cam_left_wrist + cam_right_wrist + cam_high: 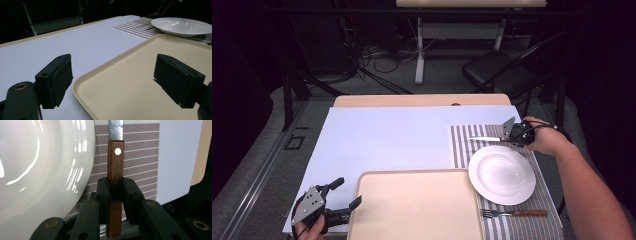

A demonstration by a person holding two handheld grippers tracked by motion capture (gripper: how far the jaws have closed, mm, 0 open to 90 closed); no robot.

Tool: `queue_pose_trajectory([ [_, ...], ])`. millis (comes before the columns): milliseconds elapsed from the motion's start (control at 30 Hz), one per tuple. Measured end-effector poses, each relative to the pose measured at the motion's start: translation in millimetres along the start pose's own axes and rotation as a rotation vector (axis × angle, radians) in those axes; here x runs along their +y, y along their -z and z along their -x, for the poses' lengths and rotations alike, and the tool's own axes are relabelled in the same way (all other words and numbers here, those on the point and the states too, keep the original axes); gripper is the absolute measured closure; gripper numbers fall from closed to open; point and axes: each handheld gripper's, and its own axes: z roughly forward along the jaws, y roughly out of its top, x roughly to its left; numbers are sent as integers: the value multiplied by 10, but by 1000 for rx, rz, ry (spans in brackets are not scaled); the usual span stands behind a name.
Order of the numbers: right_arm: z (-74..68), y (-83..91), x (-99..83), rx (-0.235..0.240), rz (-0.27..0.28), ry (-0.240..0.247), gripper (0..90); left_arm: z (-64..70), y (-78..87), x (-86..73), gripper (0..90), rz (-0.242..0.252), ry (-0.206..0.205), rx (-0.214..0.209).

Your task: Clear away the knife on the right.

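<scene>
The right claw (115, 192) is clamped on the wooden handle of a knife (115, 170), well back from its blade end, so the handle sticks out on both sides of the pads and the steel blade reaches forward over the striped placemat (142, 157), close to the far right corner of the worktop (387, 135). The likeliest trouble is the knife pivoting in that narrow pinch, so that it swings against the rim of the white plate (45, 175) just beside it, or lands crooked on the mat. The handle is dark brown wood with a pale rivet; the blade is plain and bright. The left claw (343, 196) hangs open and empty at the near left corner, beside the beige tray (412, 210).
</scene>
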Motion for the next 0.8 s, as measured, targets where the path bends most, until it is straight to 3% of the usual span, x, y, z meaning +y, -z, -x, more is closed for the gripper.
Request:
queue_pose_trajectory([
  [100, -22, 118, 26, 14, -61, 8, 763, 4, -1, 2, 157, 1, 0, -4],
  [133, -58, 82, 1, -20, 26, -9, 764, 6, -2, 2, 157, 1, 0, -5],
  [167, -70, 97, 1, -29, 44, -8, 764, 8, -3, 4, 157, 2, 1, -7],
  [200, -75, 156, 16, -14, 3, -6, 763, 10, -4, 4, 157, 3, 0, -4],
  [267, -112, 205, 23, -20, 19, -25, 764, 13, -5, 3, 157, 4, 2, -6],
  [333, -154, 301, 55, 1, -11, -45, 764, 11, -4, 2, 157, 4, 4, -11],
  [400, -201, 335, 62, -16, 26, -61, 763, 9, -4, 0, 157, 6, 7, -12],
  [500, -238, 406, 74, -8, 17, -90, 763, 8, -8, 2, 157, 8, 7, -14],
  [533, -248, 412, 70, -20, 49, -86, 764, 8, -8, 5, 158, 5, 0, -20],
  [667, -337, 487, 74, -23, 60, -153, 764, 22, -18, 11, 158, 2, -10, -30],
  [700, -356, 521, 77, -14, 37, -182, 763, 23, -19, 11, 157, 3, -8, -32],
  [800, -394, 542, 52, -13, 70, -271, 764, 15, -20, 8, 157, 8, 0, -39],
])
